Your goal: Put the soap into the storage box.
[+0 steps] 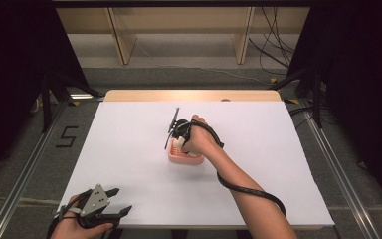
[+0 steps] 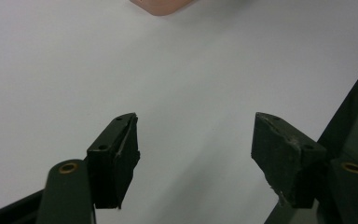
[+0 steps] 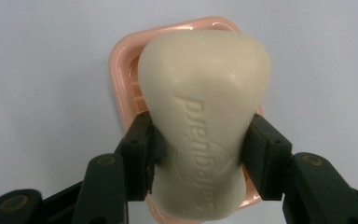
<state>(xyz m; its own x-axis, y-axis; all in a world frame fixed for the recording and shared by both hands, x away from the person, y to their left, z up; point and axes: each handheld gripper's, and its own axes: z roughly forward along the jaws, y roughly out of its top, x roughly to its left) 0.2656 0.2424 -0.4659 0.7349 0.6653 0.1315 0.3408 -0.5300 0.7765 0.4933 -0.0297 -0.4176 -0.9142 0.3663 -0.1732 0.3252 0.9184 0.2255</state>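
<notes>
Gripping soap bar (image 3: 204, 126): right hand-held gripper (image 3: 200, 154) | over pink dish (image 3: 121, 70) | left hand-held gripper (image 2: 193, 154) agape

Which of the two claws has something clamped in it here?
The right claw, over the pink soap dish at mid-table: its jaws press the sides of a cream soap bar. The left claw, near the table's front edge, stands open on nothing.

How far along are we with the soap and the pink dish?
Done: the right gripper has its jaws closed on the sides of the cream soap bar. In hand: the bar sits over the pink soap dish; whether it rests in it or hangs above is unclear. Left: releasing or lifting away. The left gripper waits open over bare white table.
</notes>
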